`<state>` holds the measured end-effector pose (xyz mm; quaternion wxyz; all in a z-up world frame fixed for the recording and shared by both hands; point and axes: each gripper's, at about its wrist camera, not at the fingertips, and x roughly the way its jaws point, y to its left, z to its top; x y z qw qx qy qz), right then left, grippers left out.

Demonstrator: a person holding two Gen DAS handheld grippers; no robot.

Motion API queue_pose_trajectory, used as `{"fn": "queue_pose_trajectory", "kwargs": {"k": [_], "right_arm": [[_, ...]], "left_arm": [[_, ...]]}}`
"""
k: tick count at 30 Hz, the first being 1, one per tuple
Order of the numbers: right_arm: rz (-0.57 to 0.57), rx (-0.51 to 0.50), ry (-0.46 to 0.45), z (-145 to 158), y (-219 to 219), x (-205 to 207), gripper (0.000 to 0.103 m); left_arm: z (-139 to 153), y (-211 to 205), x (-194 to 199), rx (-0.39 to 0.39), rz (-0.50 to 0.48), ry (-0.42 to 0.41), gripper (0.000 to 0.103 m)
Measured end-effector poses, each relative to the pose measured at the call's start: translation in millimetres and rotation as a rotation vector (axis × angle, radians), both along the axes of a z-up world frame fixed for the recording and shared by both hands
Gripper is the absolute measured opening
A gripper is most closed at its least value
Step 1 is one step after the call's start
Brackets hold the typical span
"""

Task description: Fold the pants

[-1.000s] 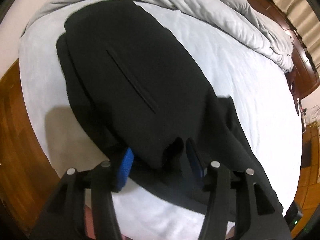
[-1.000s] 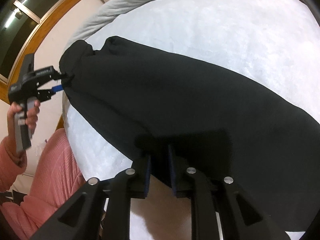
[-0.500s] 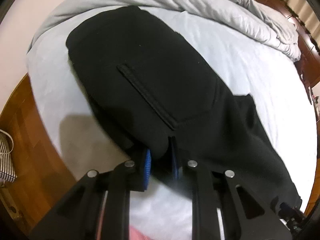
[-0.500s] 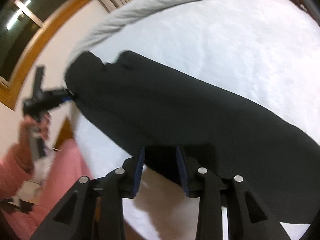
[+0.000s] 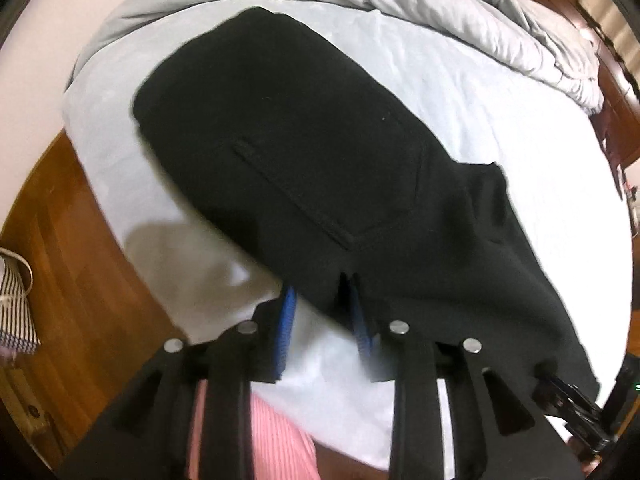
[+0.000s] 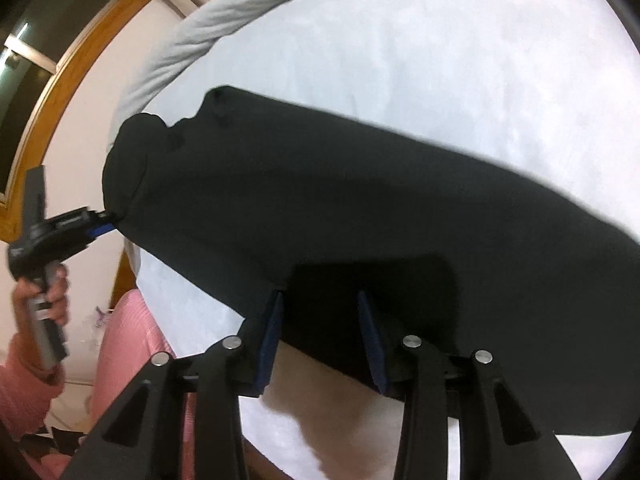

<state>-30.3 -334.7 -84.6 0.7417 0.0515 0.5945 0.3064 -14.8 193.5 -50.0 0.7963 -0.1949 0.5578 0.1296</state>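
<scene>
Black pants (image 5: 320, 160) lie folded lengthwise on the white bed sheet (image 5: 520, 128), waist end with a back pocket toward the left wrist view. My left gripper (image 5: 324, 300) is open, its blue pads apart at the pants' near edge. In the right wrist view the pants (image 6: 340, 208) stretch across the bed. My right gripper (image 6: 320, 304) is open, its fingers spread around the leg's near edge. The left gripper (image 6: 100, 228) also shows there at the far left, at the waist end.
A rumpled grey duvet (image 5: 440, 4) is piled along the far side of the bed. Wooden floor (image 5: 80, 280) lies left of the bed with a striped bag (image 5: 16, 312) on it. The person's pink sleeve (image 6: 24, 388) and leg are at lower left.
Both grippers have opened and let go of the pants, which now lie flat on the bed. The left gripper had shut on the waist edge half a second ago.
</scene>
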Motion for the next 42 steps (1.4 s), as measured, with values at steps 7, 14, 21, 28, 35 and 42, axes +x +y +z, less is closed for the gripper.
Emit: {"fn": "queue_pose_trajectory", "kwargs": {"k": [7, 14, 21, 28, 35, 42], "right_arm": [[0.026, 0.048, -0.078, 33, 40, 21, 0.04], [0.087, 0.095, -0.078, 30, 110, 61, 0.041], [0.201, 0.104, -0.124, 26, 163, 89, 0.053], [0.299, 0.064, -0.108, 9, 201, 110, 0.055], [0.242, 0.154, -0.06, 1, 197, 133, 0.004], [0.135, 0.09, -0.073, -11, 196, 157, 0.003]], "left_arm": [[56, -23, -1, 0.034, -0.116, -0.151, 0.049], [3, 5, 74, 0.15, -0.142, -0.104, 0.056], [-25, 23, 92, 0.107, -0.167, -0.068, 0.058], [-13, 31, 69, 0.131, -0.177, -0.104, 0.058], [-10, 32, 63, 0.158, -0.163, -0.143, 0.058], [-29, 41, 67, 0.305, -0.113, -0.125, 0.075]]}}
